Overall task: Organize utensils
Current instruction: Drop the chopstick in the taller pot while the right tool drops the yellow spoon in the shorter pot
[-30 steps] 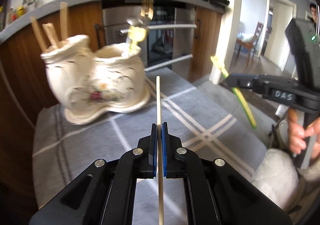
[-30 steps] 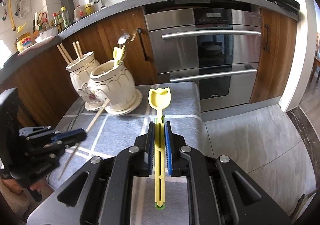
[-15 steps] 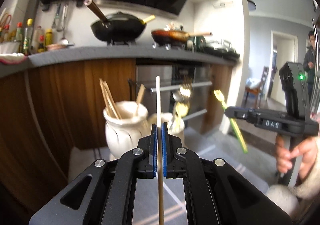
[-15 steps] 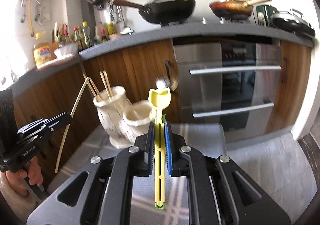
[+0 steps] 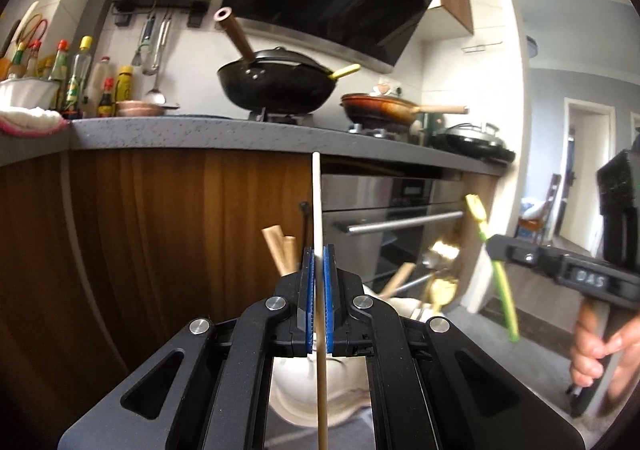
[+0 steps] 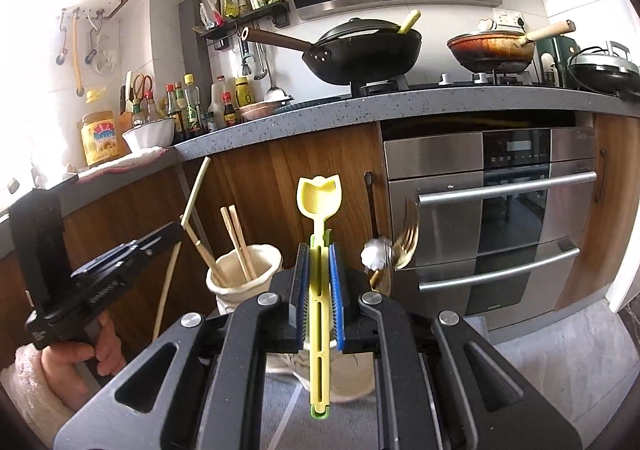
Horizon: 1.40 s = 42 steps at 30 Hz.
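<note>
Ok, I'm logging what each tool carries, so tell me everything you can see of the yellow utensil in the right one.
The yellow spoon looks like plastic: a tulip-shaped scoop on top, a slotted flat handle, a green tip at the bottom. It stands upright, clamped mid-handle between the blue pads of the right hand-held gripper, above the cream holder. Nothing else touches it.

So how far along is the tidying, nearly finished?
Partly. Several chopsticks already stand in the left ceramic holder, and a fork and spoon beside it. In hand: the left gripper holds a single chopstick, and the right gripper holds a yellow scoop. Both are not yet dropped in.
</note>
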Each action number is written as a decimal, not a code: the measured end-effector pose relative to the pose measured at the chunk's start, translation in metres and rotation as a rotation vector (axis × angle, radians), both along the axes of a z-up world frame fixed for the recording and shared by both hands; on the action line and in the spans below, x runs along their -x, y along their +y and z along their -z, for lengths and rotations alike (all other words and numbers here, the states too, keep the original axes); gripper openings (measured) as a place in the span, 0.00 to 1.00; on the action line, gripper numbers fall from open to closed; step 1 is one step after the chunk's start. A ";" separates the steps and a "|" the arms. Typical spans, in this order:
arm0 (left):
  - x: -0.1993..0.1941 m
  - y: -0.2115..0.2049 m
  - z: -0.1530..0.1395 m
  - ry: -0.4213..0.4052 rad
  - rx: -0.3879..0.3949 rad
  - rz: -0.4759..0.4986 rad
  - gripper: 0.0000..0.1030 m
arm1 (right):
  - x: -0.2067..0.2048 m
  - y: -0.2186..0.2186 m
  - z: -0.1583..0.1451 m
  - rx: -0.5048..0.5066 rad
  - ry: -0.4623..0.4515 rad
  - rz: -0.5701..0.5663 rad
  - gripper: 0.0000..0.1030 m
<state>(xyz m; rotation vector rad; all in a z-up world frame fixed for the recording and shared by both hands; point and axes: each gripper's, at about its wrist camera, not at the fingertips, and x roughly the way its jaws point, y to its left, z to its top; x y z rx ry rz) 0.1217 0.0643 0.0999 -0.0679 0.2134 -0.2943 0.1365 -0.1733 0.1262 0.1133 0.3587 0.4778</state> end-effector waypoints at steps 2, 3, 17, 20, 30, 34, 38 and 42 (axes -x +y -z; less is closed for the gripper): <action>-0.008 0.005 0.001 -0.001 0.014 -0.002 0.05 | -0.009 0.004 0.002 -0.017 0.002 -0.008 0.09; -0.013 0.007 0.001 -0.002 0.022 -0.005 0.05 | -0.012 0.004 0.003 -0.024 0.003 -0.010 0.09; -0.047 0.007 -0.022 -0.048 0.152 0.139 0.05 | -0.053 0.015 0.010 -0.116 -0.020 -0.031 0.10; -0.053 0.004 -0.024 -0.060 0.170 0.129 0.05 | -0.058 0.016 0.012 -0.128 -0.027 -0.026 0.09; -0.058 -0.011 -0.026 -0.158 0.153 0.052 0.05 | -0.062 0.026 0.032 -0.108 -0.047 -0.022 0.10; -0.055 -0.012 -0.016 -0.158 0.122 0.038 0.05 | -0.060 0.030 0.040 -0.086 -0.046 -0.034 0.10; -0.045 -0.006 -0.007 -0.141 0.110 0.024 0.05 | -0.058 0.030 0.048 -0.065 -0.030 -0.044 0.09; -0.032 0.000 -0.001 -0.116 0.081 0.021 0.05 | -0.051 0.026 0.056 -0.057 -0.004 -0.056 0.10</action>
